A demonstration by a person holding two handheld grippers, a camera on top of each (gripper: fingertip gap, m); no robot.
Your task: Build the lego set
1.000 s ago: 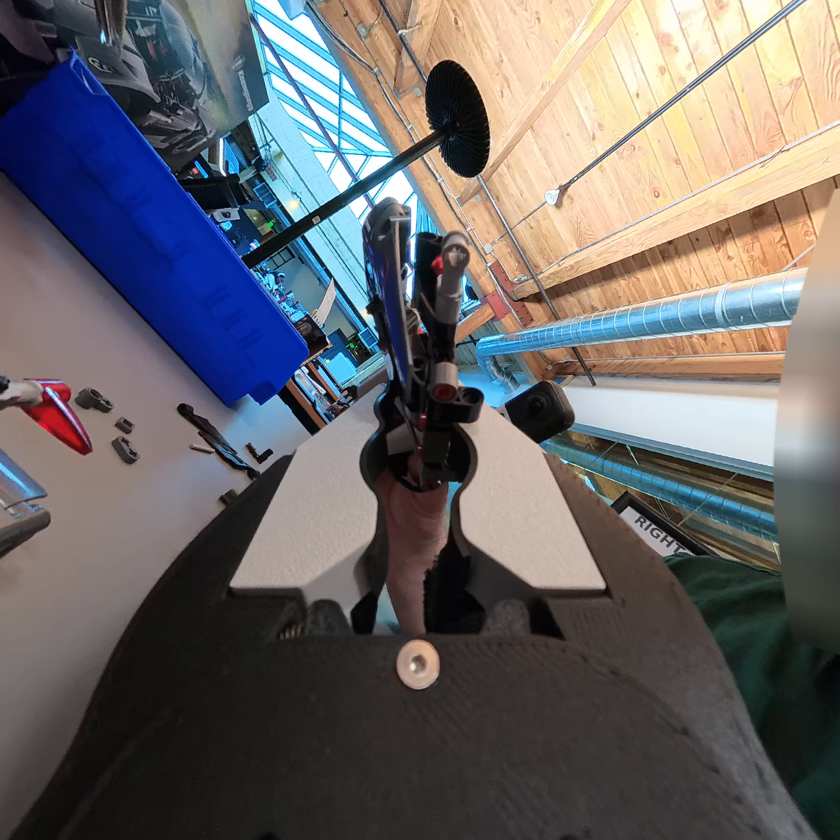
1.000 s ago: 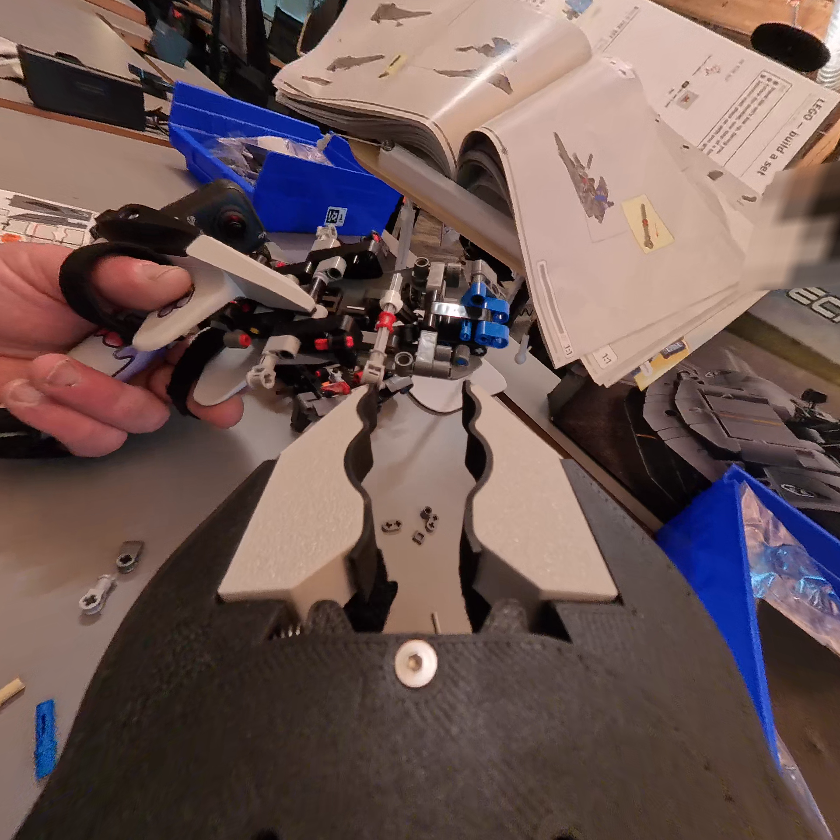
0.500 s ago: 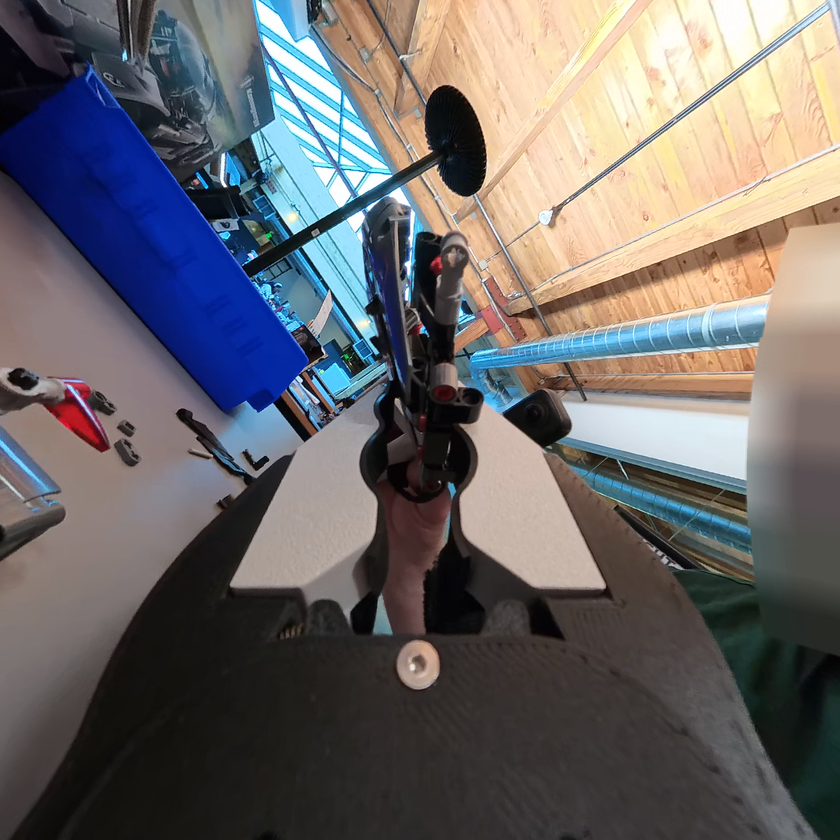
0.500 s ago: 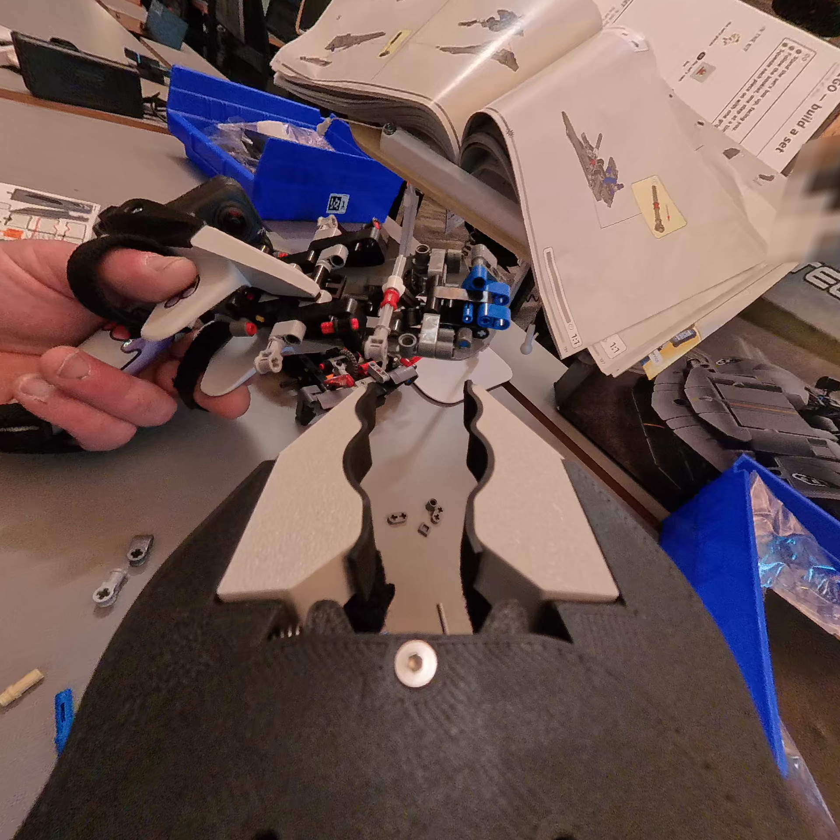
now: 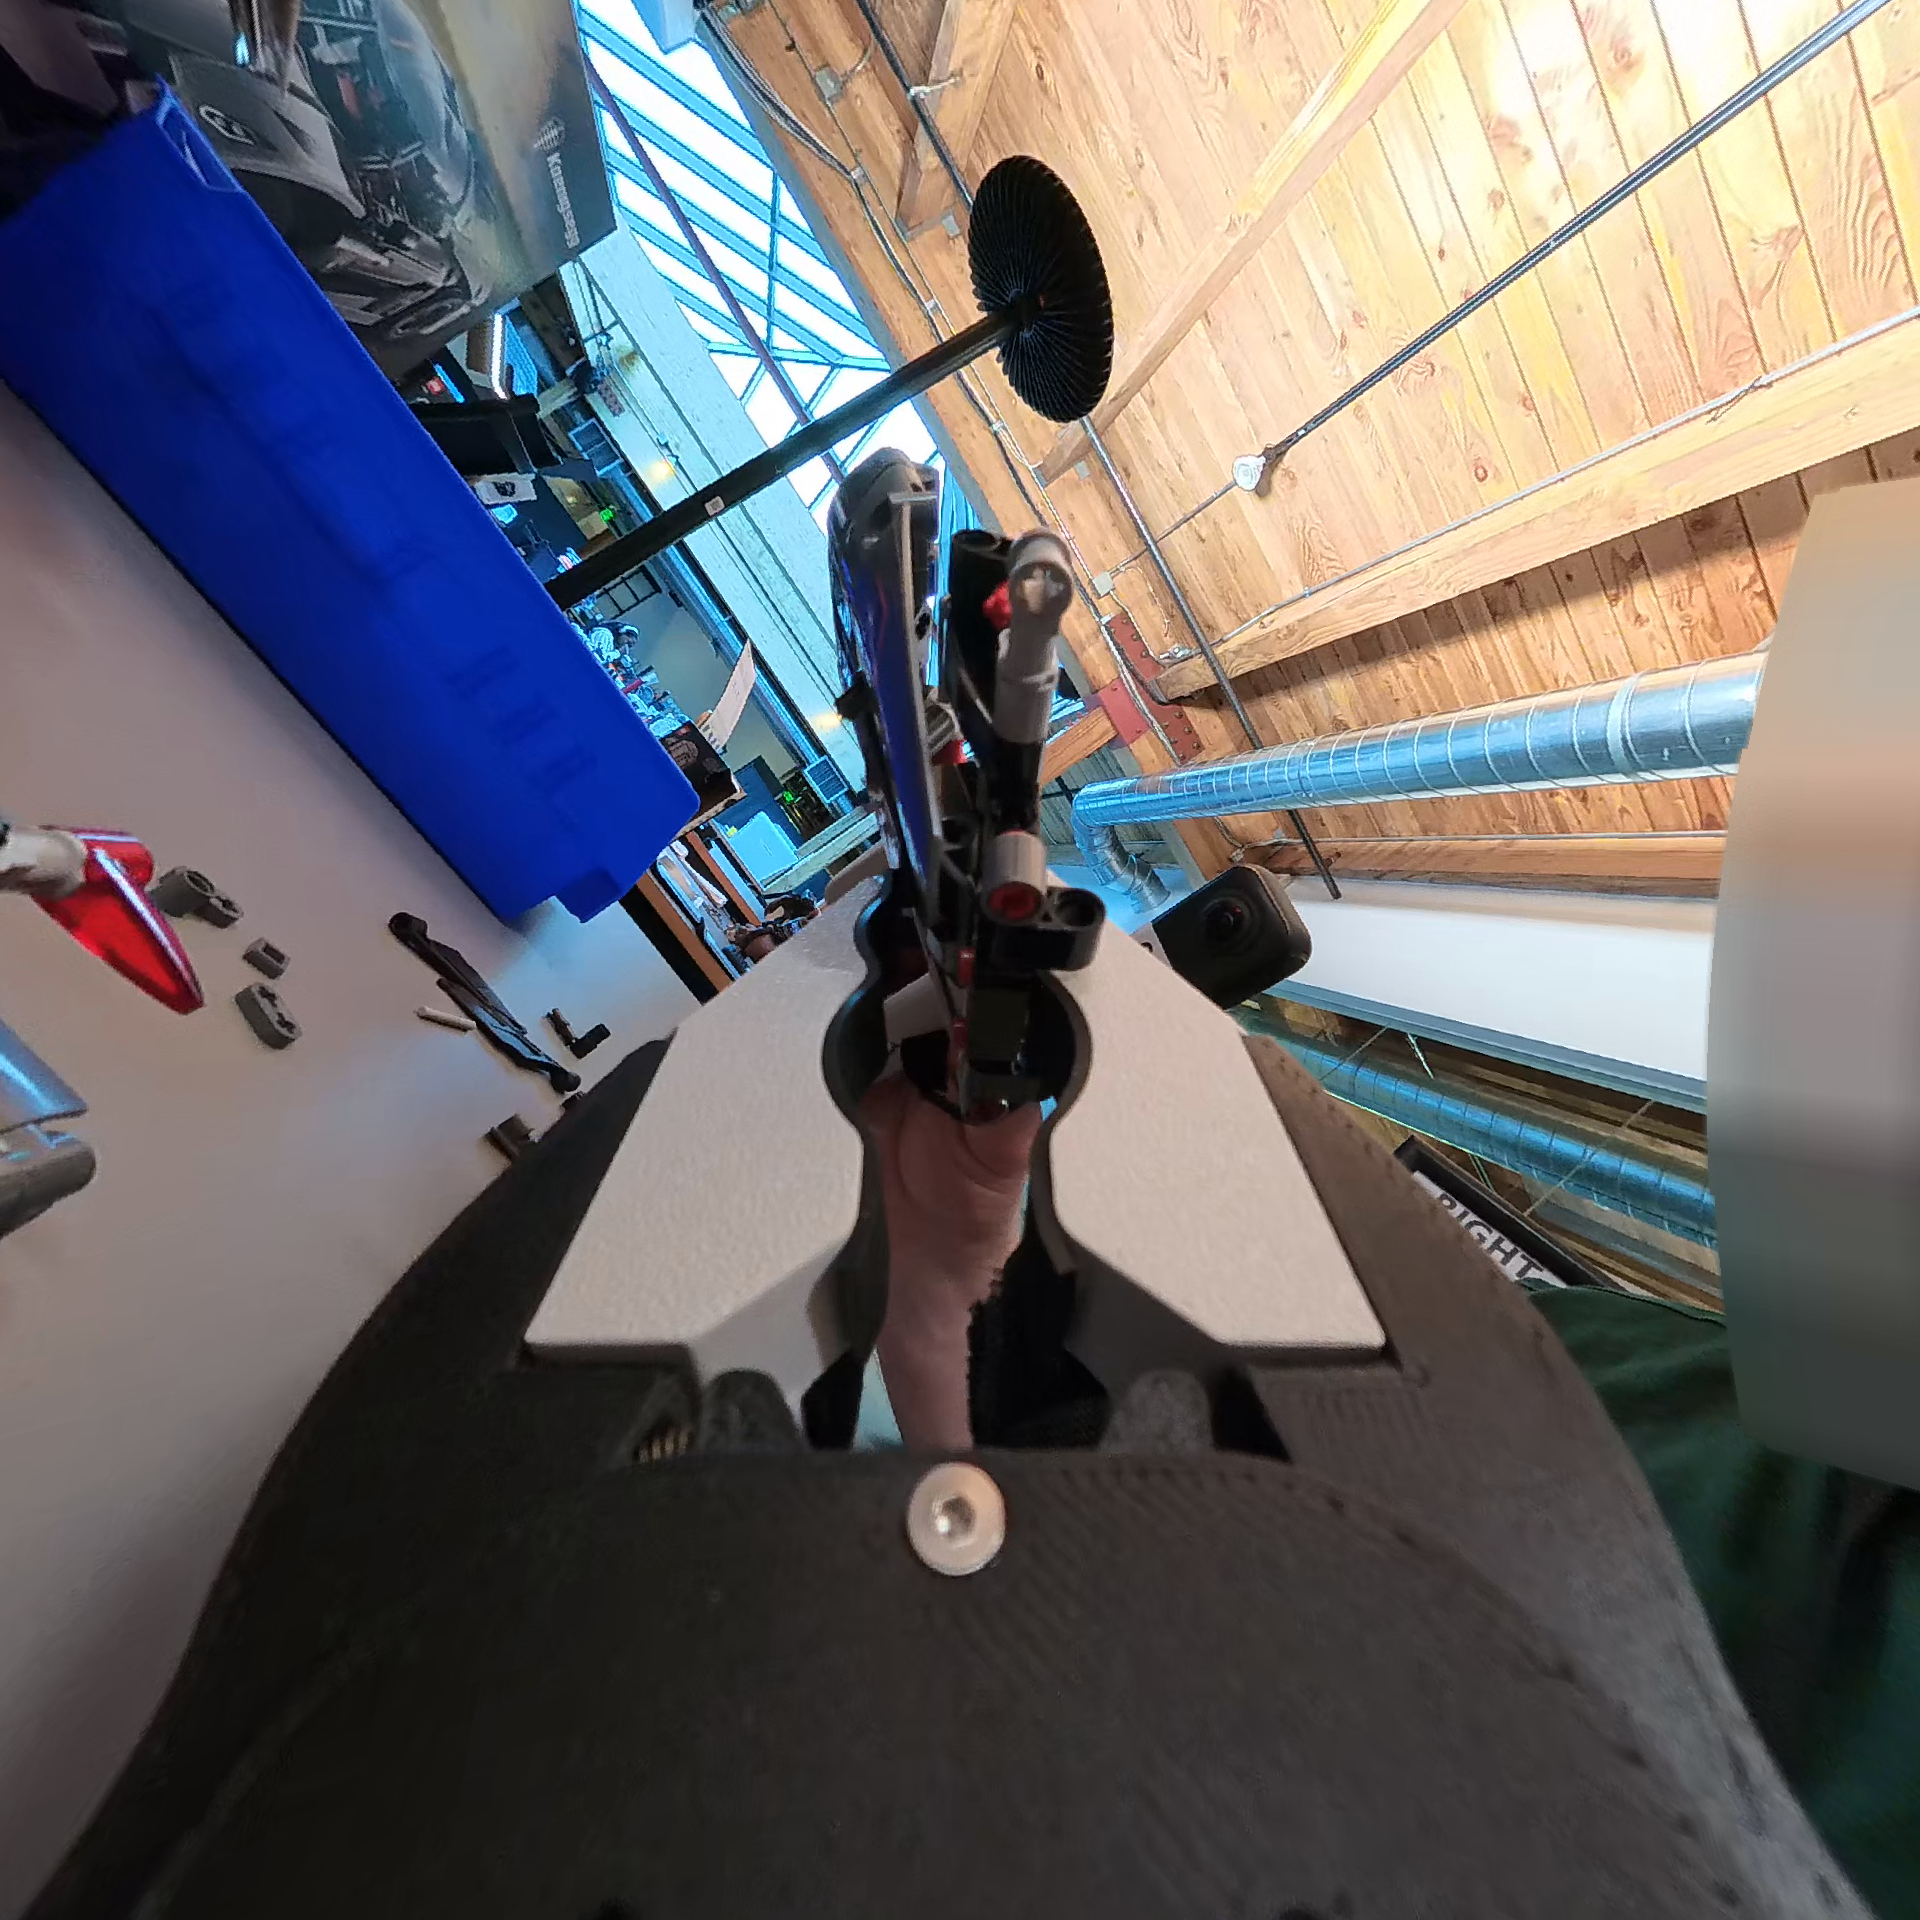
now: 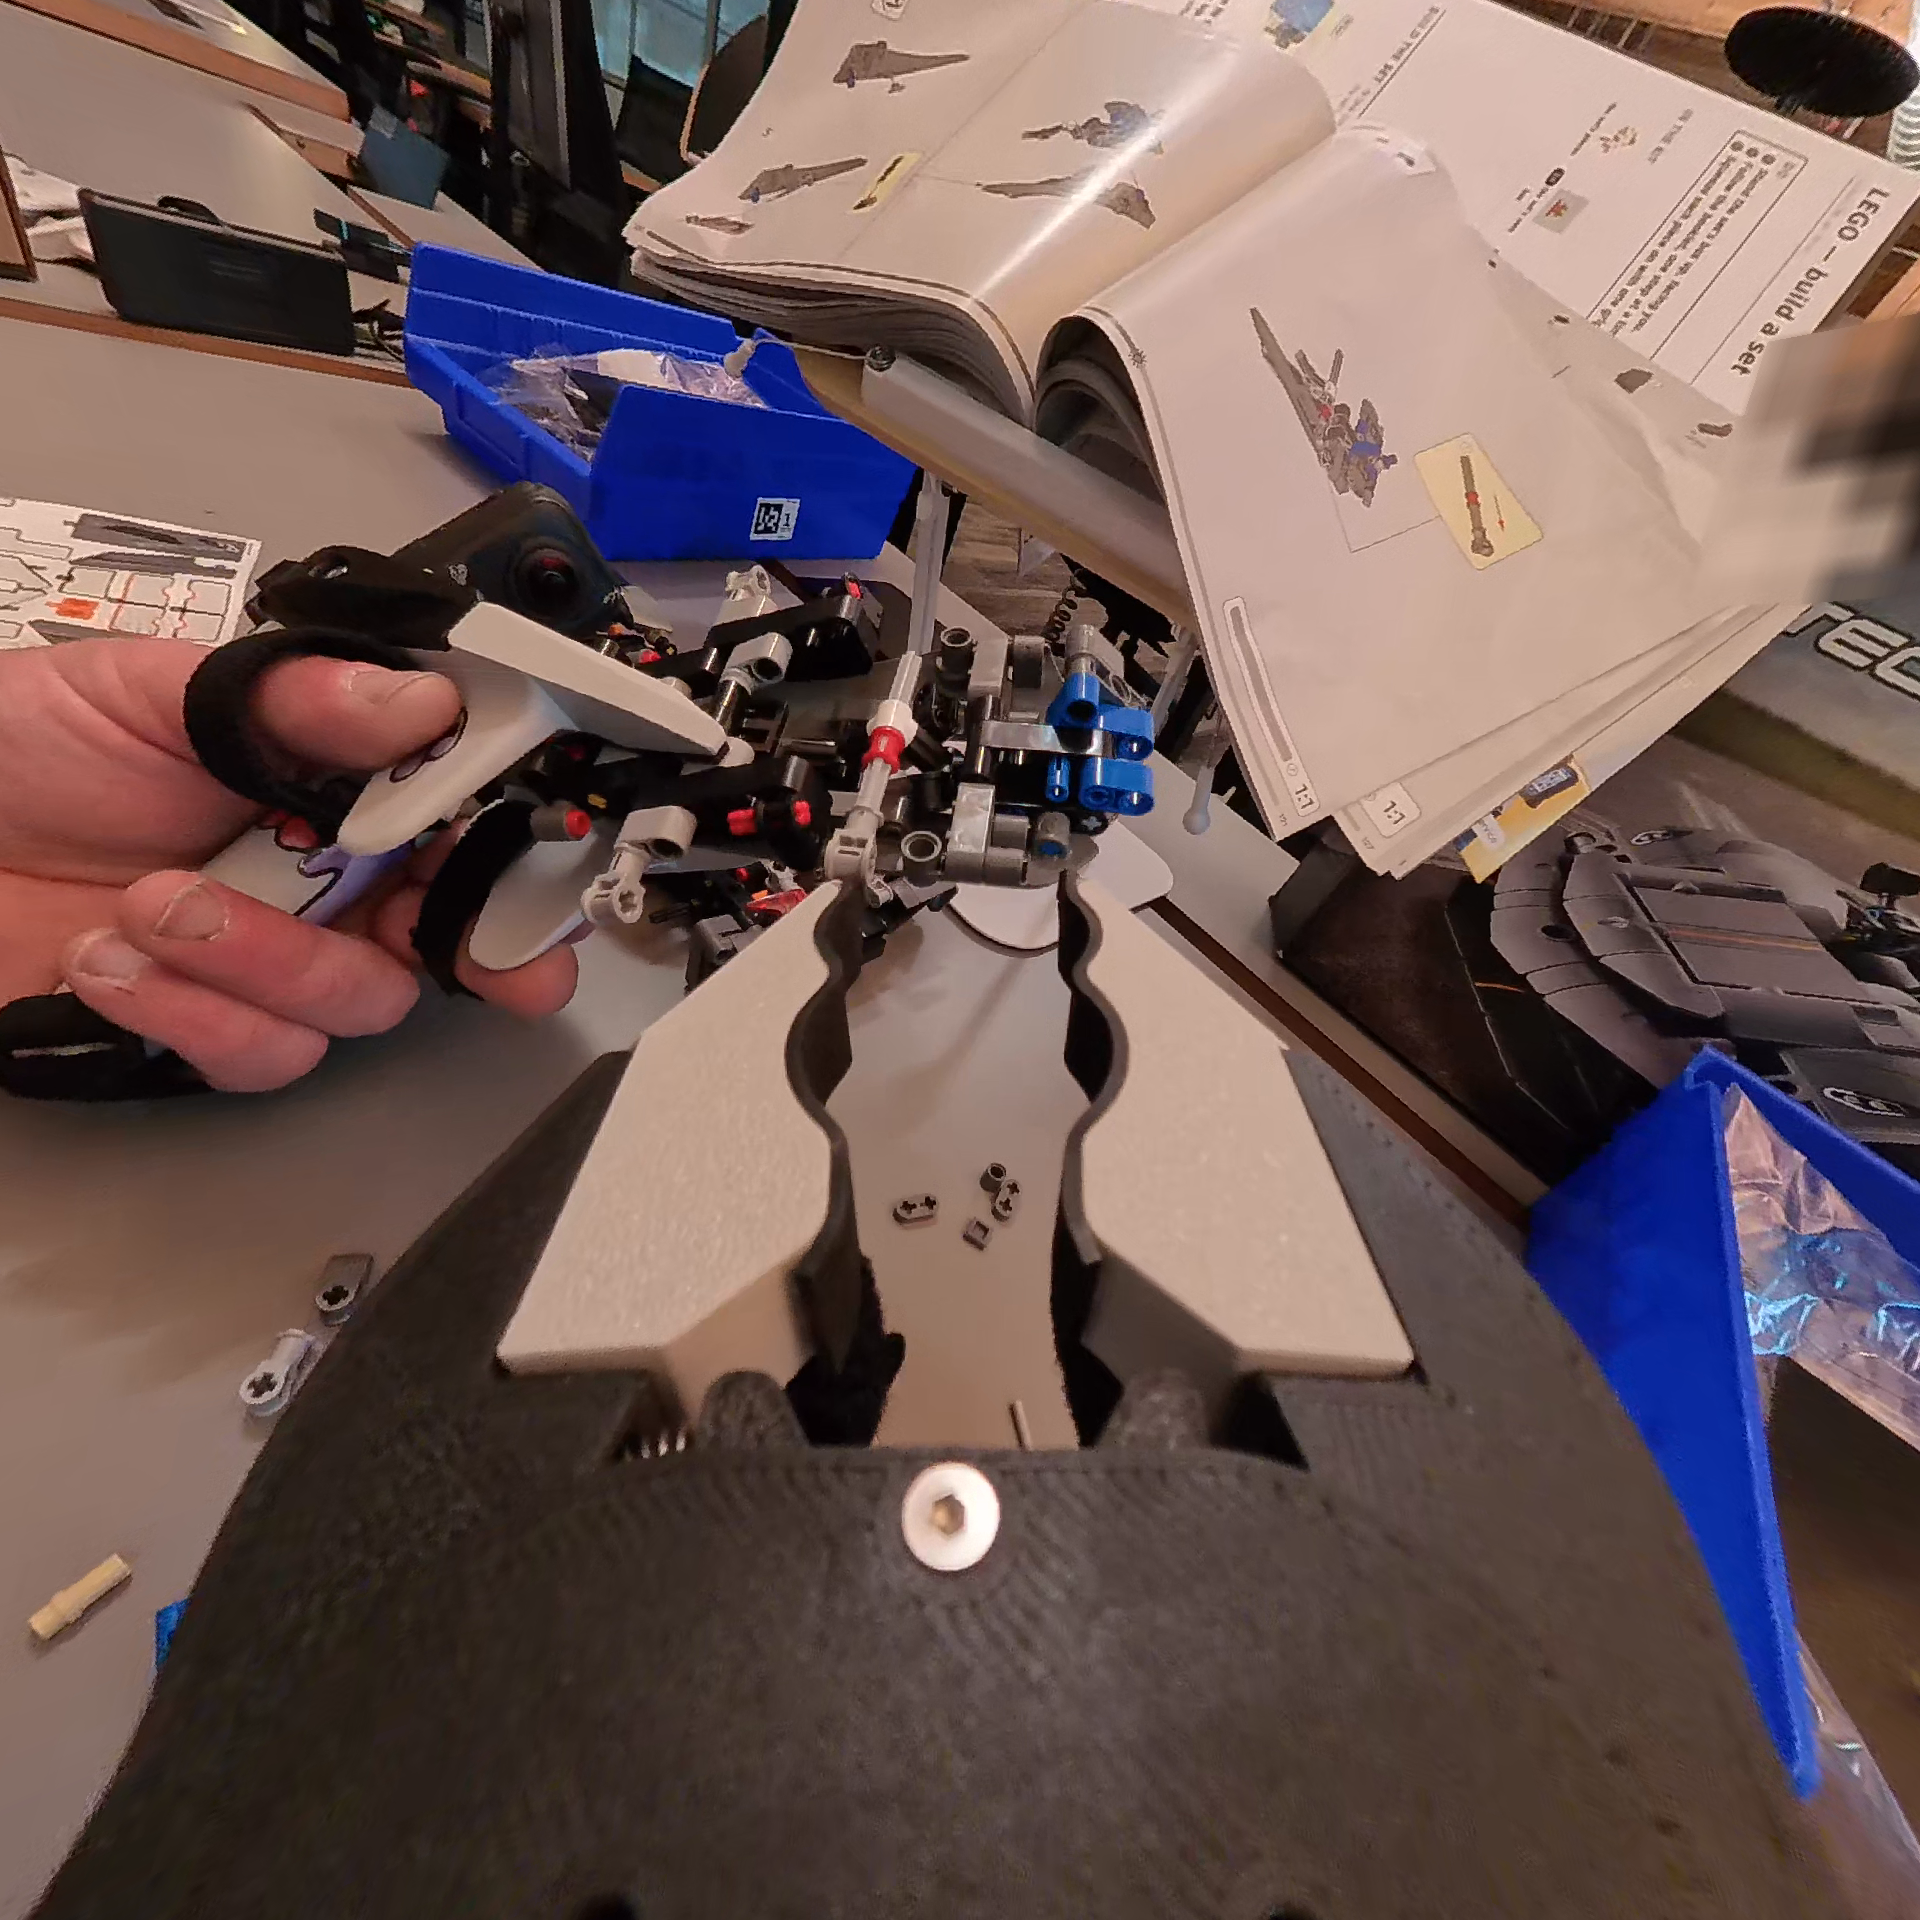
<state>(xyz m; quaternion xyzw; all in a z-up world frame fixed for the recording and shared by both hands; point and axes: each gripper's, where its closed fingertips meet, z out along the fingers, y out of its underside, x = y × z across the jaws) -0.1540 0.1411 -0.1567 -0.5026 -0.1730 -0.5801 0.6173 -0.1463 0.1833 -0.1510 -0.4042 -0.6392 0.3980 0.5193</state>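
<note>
My left gripper (image 5: 961,997) clamps the light, fragile lego assembly (image 6: 831,769) by its stiff black beam; my right gripper (image 6: 951,914) is released, near it.

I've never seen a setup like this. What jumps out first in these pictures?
The half-built black and grey lego model with blue and red connectors draws the eye first, held above the grey table in the left tongs. Just behind it, an open paper instruction booklet hangs over a stand. The right tongs gape open right in front of the model, holding nothing.
</note>
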